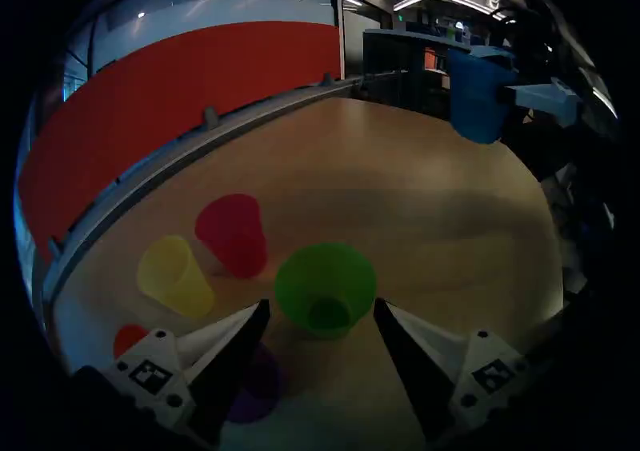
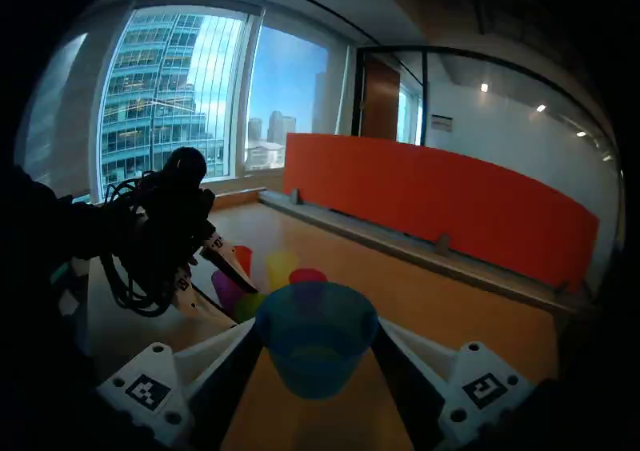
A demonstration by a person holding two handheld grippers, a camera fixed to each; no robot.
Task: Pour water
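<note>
Right gripper [image 2: 317, 323] is pinching the blue cup [image 2: 316, 363] by its sides, upright, and is holding it aloft above the wooden table [image 1: 424, 203], well apart from the cluster of cups. Left gripper [image 1: 320, 305] is sitting low with fingers spread, bracketing the green cup [image 1: 324, 279], which is standing open-mouthed on the table; whether the tips are touching its rim cannot be told. Red cup [image 1: 232, 231] and yellow cup [image 1: 172, 275] are crowding just beside it. Judgement: the step in hand is carrying the blue cup over to the green one. Doing it well likely means keeping the blue cup level while travelling, bringing its lip over the green mouth rather than the neighbours, then tipping slowly. The left gripper steadying the green cup would be guarding against a knock. Water level in the blue cup is not readable.
</note>
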